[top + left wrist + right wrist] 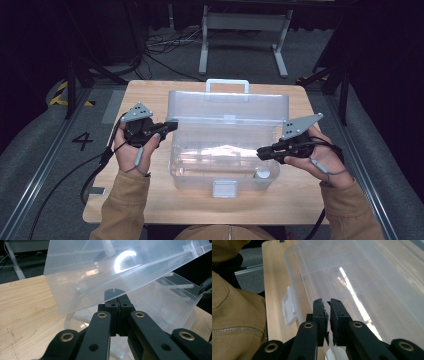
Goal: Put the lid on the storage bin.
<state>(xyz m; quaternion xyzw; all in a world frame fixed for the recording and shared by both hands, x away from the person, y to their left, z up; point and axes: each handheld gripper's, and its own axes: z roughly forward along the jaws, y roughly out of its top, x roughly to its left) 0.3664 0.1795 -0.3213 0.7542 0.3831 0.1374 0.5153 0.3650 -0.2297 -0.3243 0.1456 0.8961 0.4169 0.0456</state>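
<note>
A clear plastic storage box (190, 181) stands on the wooden table (150, 200), its lid (230, 105) raised at the back. My left gripper (172, 125) is at the lid's left edge. In the left gripper view its jaws are pressed together, and the left gripper's tips (115, 292) touch the lower edge of the tilted lid (100, 270). My right gripper (260, 152) reaches over the box's right wall. In the right gripper view the right gripper (327, 302) has only a thin slit between its jaws, above the box (362, 277), and I see nothing gripped.
The lid carries a white handle (227, 82) at its top, and a latch (224, 188) hangs on the box's front wall. A small white round piece (263, 173) lies inside at the front right. A person's tan sleeves come in from below. Frame legs and cables stand beyond the table.
</note>
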